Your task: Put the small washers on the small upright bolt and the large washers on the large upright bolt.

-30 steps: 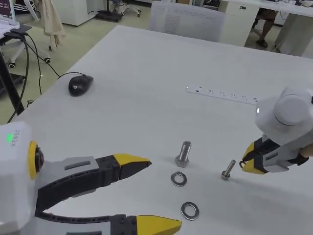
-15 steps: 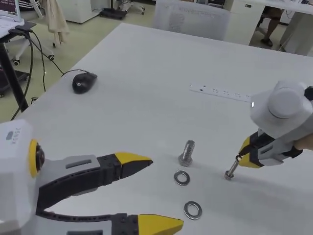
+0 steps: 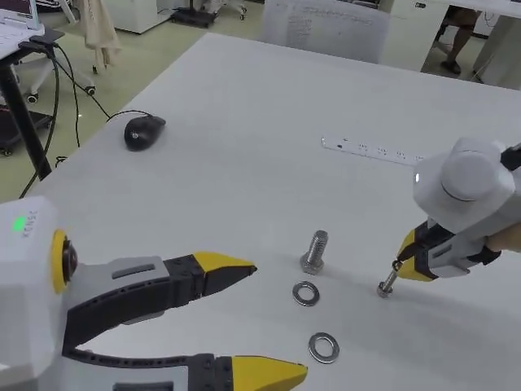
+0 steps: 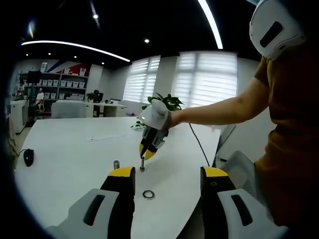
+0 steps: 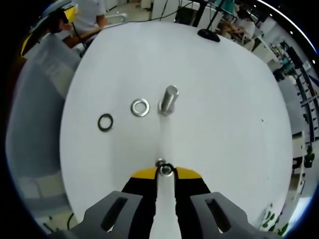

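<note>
While the right claw is pinching a small steel washer atop the small upright steel bolt and the left claw is hovering spread, two large steel washers are lying by the large upright bolt near the white bench's near edge

The left gripper and the right gripper were each found fitted with black jaw arms ending in bright yellow tips. Pale grey panels, each cut with a dark oblong slot, were recorded behind the jaws. A rust-brown short-sleeved shirt and a white, smooth-shelled headset with one dark slot were noted on the person.
</note>
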The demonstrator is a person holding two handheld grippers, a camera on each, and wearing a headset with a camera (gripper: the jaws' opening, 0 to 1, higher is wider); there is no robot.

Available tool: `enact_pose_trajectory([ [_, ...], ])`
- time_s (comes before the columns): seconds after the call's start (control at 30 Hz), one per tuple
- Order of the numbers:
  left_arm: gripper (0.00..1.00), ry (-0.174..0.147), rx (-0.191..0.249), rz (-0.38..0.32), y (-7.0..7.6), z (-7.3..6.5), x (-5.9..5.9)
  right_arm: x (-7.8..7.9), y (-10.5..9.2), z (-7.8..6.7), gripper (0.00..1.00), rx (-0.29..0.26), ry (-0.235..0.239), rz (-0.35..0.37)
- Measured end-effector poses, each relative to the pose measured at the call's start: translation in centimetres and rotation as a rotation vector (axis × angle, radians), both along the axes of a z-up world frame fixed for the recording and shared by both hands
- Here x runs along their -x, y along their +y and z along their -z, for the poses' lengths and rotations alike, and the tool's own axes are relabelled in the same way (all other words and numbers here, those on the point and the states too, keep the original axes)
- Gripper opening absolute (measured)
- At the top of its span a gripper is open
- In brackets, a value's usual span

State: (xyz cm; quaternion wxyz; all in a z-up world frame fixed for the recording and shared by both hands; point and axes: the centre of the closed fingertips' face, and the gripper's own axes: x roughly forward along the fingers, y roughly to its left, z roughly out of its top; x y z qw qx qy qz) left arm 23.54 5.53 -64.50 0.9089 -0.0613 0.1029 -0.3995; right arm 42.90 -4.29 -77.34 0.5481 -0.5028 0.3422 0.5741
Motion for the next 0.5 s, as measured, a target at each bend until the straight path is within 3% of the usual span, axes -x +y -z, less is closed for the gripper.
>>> enact_pose_trajectory([
  [0.5, 0.51, 0.012, 0.004, -0.009, 0.3, 0.3, -0.2, -0.1, 0.0, 2.9, 0.13, 0.027, 0.021, -0.013],
])
